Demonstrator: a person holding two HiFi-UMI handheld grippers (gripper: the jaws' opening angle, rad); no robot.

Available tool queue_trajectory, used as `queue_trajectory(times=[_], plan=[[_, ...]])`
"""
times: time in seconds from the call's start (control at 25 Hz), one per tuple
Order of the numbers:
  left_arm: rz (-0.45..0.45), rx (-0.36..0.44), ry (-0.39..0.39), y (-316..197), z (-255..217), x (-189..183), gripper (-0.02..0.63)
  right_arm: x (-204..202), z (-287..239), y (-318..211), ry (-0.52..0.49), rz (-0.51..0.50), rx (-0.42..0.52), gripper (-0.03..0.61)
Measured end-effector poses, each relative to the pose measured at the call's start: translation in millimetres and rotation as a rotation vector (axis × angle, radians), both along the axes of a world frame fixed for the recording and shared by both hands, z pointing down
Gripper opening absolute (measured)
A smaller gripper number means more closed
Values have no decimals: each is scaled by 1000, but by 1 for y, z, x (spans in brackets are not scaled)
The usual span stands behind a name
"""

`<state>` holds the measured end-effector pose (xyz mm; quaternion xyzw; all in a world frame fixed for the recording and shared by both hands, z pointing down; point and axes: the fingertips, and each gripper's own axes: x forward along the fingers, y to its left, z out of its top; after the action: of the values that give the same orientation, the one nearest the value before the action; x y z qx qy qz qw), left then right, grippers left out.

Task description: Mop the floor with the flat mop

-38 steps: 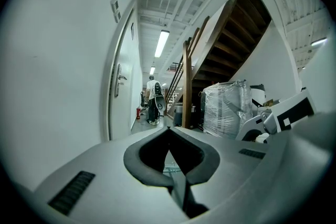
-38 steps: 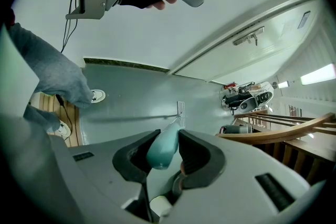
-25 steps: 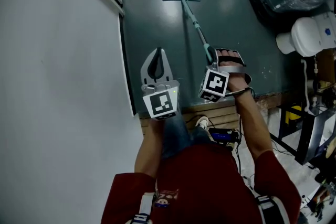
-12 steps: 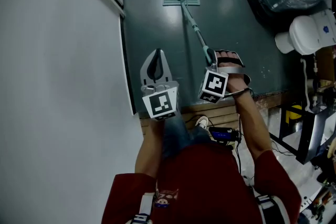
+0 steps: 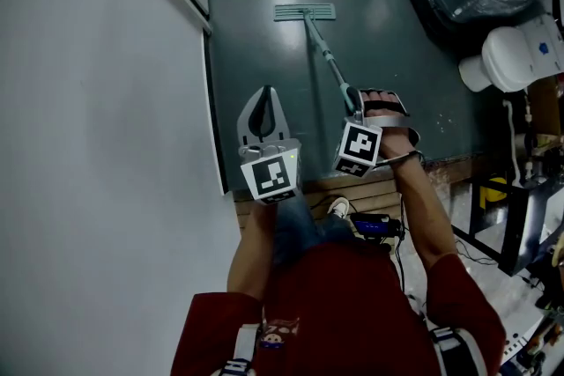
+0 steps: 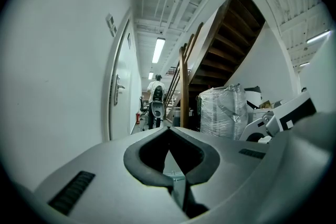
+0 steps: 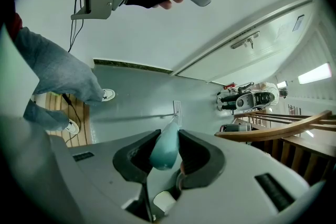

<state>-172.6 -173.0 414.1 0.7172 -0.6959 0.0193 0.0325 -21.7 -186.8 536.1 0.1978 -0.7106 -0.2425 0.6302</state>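
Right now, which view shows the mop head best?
The head view: the whole mop head lies flat on the floor, pole running back to the right gripper. The right gripper view shows it small and foreshortened beyond the clamped handle. The left gripper view gives no clear sight of it.

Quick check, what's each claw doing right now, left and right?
Left claw: shut, nothing in it.
Right claw: shut on the flat mop handle.
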Motion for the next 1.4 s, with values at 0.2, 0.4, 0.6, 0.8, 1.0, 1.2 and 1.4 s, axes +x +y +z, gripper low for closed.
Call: queue_trajectory(times=[0.2, 0.4, 0.6, 0.8, 1.0, 1.2, 1.4], plan=[[4, 6, -7, 11, -9, 9, 15, 2, -13, 16, -33, -15, -7, 117], [9, 12, 2, 31, -19, 21, 15, 15, -19, 35, -29, -17, -11, 117], [10, 9, -11, 49, -28, 32, 15, 27, -24, 53, -17, -6, -7, 117], [13, 9, -14, 68, -32, 44, 15, 37, -26, 77, -27, -8, -24, 117], [8, -6, -39, 95, -36, 50, 15, 47, -30, 103, -14, -3, -9, 117], [7, 3, -37, 114, -41, 66, 15, 63, -38, 124, -22, -4, -9, 117], [10, 19, -18, 138, -45, 82, 15, 75, -43, 150, -42, -9, -13, 117]])
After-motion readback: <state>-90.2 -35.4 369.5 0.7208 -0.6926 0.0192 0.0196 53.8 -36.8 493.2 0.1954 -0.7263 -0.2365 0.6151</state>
